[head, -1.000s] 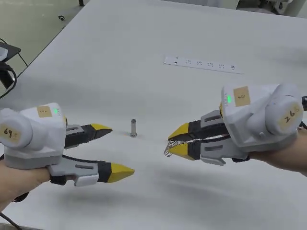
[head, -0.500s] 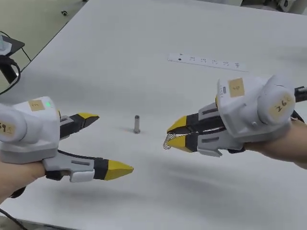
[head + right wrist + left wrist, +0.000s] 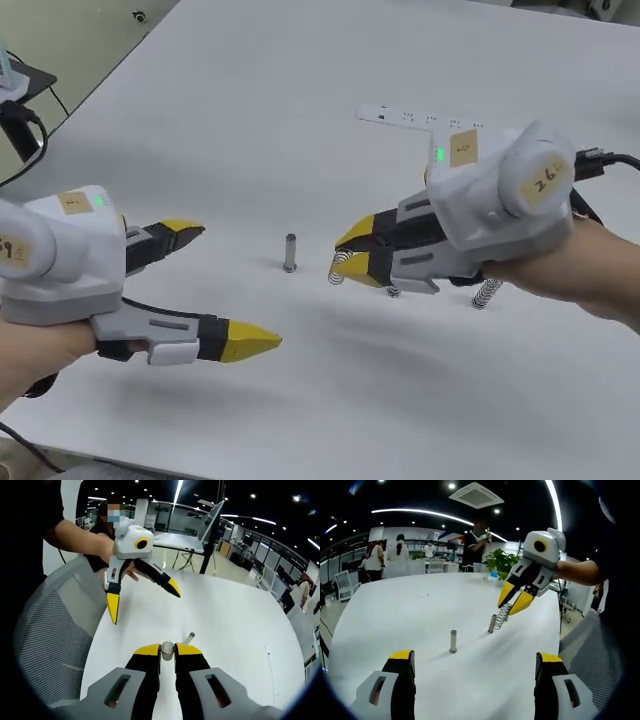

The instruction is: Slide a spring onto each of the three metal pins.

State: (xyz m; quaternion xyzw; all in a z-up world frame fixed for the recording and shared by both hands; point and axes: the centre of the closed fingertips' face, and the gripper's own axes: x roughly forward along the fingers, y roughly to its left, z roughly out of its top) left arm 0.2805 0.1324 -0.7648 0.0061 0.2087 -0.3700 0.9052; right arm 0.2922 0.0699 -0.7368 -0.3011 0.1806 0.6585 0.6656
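Your right gripper (image 3: pixel 352 256), right of center in the head view, is clamped on a coil spring (image 3: pixel 341 268) that pokes out past its yellow tips, just right of the single upright metal pin (image 3: pixel 290 252) at mid-frame and apart from it. Your left gripper (image 3: pixel 232 285), at lower left, is spread wide and holds nothing. A loose spring (image 3: pixel 487 292) sits on the white table (image 3: pixel 250 120) below the right gripper's body.

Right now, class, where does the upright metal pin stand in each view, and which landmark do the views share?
Head view: metal pin at centre, just left of the spring.
Left gripper view: metal pin low centre, left of the spring.
Right gripper view: metal pin just beyond the spring, slightly right.
Shared landmark: the spring gripped in the right claw.
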